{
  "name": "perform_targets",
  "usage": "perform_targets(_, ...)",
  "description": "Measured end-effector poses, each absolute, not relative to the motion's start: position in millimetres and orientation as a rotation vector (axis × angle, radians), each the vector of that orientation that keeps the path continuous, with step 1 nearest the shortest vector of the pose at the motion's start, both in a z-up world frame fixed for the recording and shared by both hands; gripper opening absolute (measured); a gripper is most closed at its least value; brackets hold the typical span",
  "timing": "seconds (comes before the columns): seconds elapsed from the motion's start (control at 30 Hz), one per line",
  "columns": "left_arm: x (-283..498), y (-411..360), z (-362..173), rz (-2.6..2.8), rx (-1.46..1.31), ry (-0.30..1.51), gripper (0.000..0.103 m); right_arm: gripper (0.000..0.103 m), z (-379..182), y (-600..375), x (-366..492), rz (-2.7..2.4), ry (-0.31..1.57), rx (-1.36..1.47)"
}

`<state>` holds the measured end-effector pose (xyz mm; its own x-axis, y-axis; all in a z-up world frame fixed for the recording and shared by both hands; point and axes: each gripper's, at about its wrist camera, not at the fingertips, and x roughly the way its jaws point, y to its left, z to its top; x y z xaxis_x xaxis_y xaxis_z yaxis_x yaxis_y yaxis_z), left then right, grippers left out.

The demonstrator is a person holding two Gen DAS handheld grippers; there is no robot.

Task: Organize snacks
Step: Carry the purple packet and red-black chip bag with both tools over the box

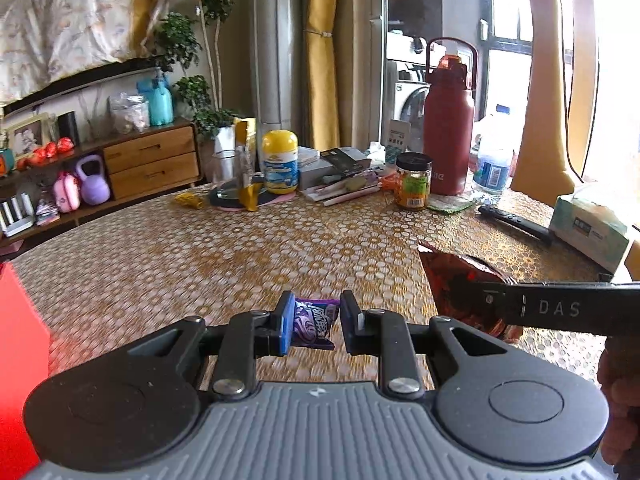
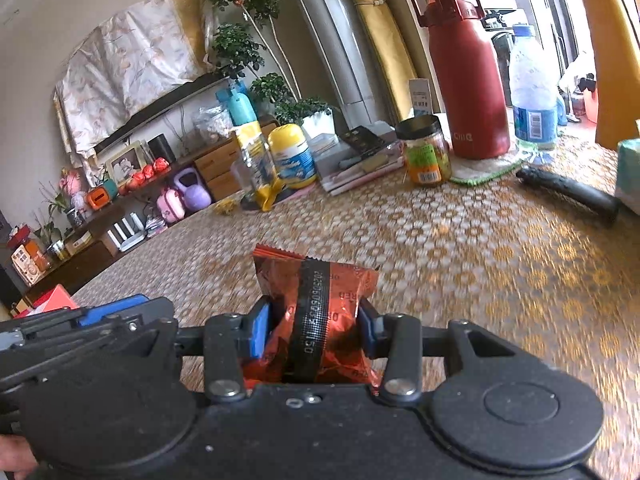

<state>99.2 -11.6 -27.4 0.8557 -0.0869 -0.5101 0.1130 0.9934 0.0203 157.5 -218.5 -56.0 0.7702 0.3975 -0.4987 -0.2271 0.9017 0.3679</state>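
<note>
- Carry step of snack sorting, judged from both hands being loaded above the table (image 1: 240, 240), no packet resting on the cloth.
- Left gripper (image 1: 312, 322) pinching a small purple packet (image 1: 312, 320), raised clear of the honeycomb-patterned tablecloth.
- Right gripper (image 2: 314, 326) clamped on a red foil packet (image 2: 316, 300), likewise lifted; seen again from the left camera as a crumpled red pouch at right.
- Red box (image 1: 20, 340) at far left edge, possibly the drop spot; contents hidden.
- Next move, as a guess: swing both packets toward that box, release one at a time, keeping the two tools from bumping, since they ride side by side.
- Writing: "DAS" on the right tool's side; a dotted date code along the red packet's black seam, too distorted to read surely; purple packet lettering blurred.
- Maroon bottle (image 2: 466, 80) with partial mirrored logo, unreadable.
</note>
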Motion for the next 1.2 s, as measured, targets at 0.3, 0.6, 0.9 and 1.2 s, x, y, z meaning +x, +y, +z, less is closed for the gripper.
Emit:
perform_targets(0.3, 38.3, 7.9, -19.4, -0.027, -0.001, 0.538, 0.023, 0.041, -56.8, -198.7, 99.9, 0.382, 0.624, 0.255)
perform_targets(0.6, -12.0, 40.3, -4.6, 0.049, -0.037, 0.491, 0.023, 0.041, -45.6, -158.3, 56.7, 0.458, 0.607, 0.177)
perform_targets(0.9, -46.6, 89.5, 6.8, 0.153, -0.085, 0.444, 0.023, 0.041, -16.5, -100.5, 26.5, 0.588, 0.538, 0.071)
perform_targets(1.2, -70.7, 139.0, 17.1, 0.252, -0.127, 0.401, 0.023, 0.041, -2.0, -43.5, 9.6, 0.711, 0.519, 0.013)
